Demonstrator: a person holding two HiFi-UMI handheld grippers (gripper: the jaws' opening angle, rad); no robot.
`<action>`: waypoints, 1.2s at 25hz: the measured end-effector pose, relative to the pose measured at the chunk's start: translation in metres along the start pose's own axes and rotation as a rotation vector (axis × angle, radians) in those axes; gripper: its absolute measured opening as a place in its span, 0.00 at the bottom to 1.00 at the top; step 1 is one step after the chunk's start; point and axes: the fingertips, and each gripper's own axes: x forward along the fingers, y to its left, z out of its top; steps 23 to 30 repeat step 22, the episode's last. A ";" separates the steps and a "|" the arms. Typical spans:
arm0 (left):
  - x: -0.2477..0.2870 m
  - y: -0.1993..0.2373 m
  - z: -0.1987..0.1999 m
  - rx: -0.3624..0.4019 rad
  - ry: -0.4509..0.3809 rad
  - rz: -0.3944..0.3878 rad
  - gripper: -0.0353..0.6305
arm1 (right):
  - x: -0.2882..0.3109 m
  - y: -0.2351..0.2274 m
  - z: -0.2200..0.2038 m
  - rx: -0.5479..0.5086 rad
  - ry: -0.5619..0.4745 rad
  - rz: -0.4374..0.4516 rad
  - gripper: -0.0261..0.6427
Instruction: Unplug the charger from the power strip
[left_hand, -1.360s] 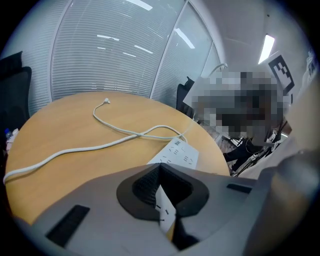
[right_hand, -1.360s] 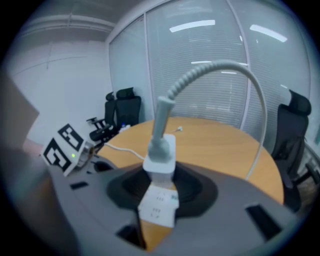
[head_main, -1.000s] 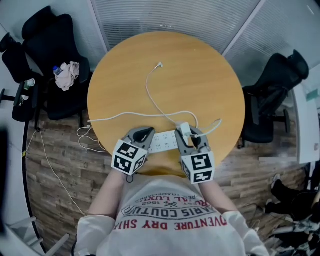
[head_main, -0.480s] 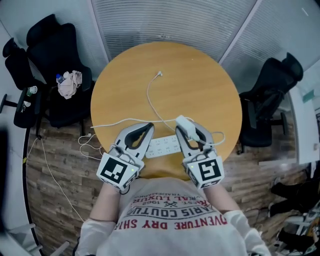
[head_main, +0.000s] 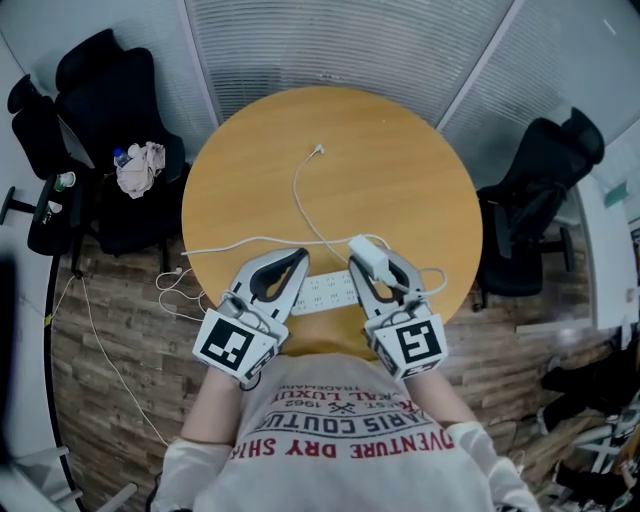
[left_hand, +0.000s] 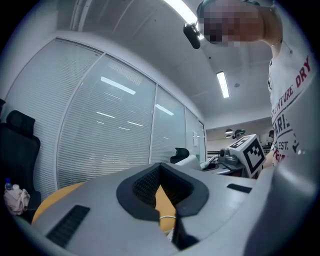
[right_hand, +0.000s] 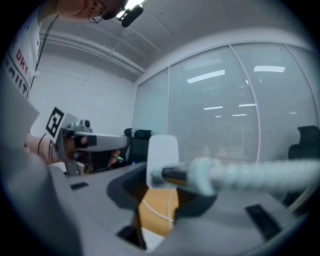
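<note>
Head view: the power strip (head_main: 325, 290) is seen lying crosswise on the tabletop (head_main: 390, 150) between both tongs. The left tongs (head_main: 297, 258) are closed on nothing; the white charger (head_main: 363, 252) is clamped in the right tongs (head_main: 372, 258), just beyond the strip's right end, apparently unplugged.

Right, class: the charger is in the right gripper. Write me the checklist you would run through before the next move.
1. Grip on the charger: ok. The right gripper is clamped on its white body.
2. Charger out of the power strip: ok. It is held above the table, and the strip lies flat below.
3. Left gripper free: ok. Its jaws are together with nothing between them.
4. Cable slack: ok on the tabletop, where it lies in loose curves. Cannot tell where it hangs over the near edge.
5. Room to set the charger down: ok. The table is bare beyond the strip.
</note>
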 end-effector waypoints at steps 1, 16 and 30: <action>0.000 0.000 -0.001 0.001 0.004 0.002 0.10 | 0.000 0.000 0.000 0.001 -0.001 0.001 0.27; -0.004 -0.009 -0.026 -0.007 0.079 -0.006 0.10 | -0.006 0.005 -0.020 0.045 0.042 0.003 0.27; -0.002 -0.006 -0.028 -0.016 0.078 -0.003 0.10 | -0.002 0.007 -0.021 0.028 0.047 0.008 0.27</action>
